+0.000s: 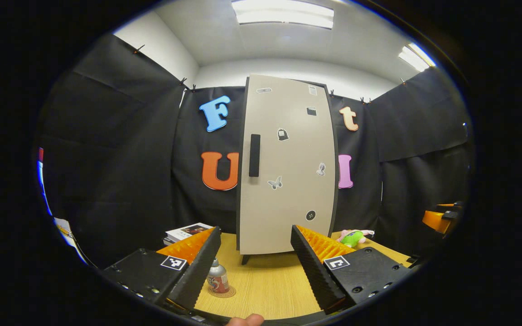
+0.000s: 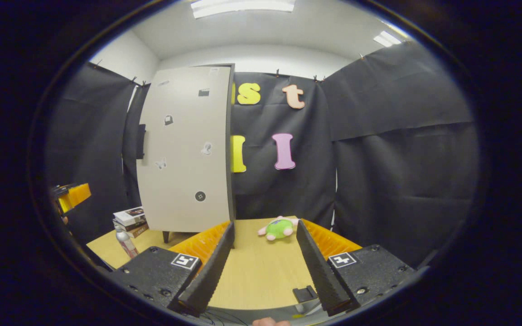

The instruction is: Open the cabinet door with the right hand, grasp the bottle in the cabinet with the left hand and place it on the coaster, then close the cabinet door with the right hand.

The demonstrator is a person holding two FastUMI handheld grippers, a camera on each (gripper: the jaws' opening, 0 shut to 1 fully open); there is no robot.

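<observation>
With both pairs of jaws standing apart and gripping nothing, I log the left gripper (image 1: 255, 265) and the right gripper (image 2: 264, 267) held over the bench (image 1: 265, 290), clear of everything. Just beside my left gripper's left finger, the bottle (image 1: 217, 277) stands upright on the coaster (image 1: 224, 293). Farther out, the cabinet door (image 1: 288, 167) looks flush and shut, its handle (image 1: 254, 155) untouched. Judgement: the bottle is delivered and the door closed, so the task reads as finished or nearly so. Hard to tell: whether the door is fully latched. The finger hides part of the bottle. A plush toy (image 2: 279, 227) and stacked books (image 2: 130, 218) lie near the cabinet.
</observation>
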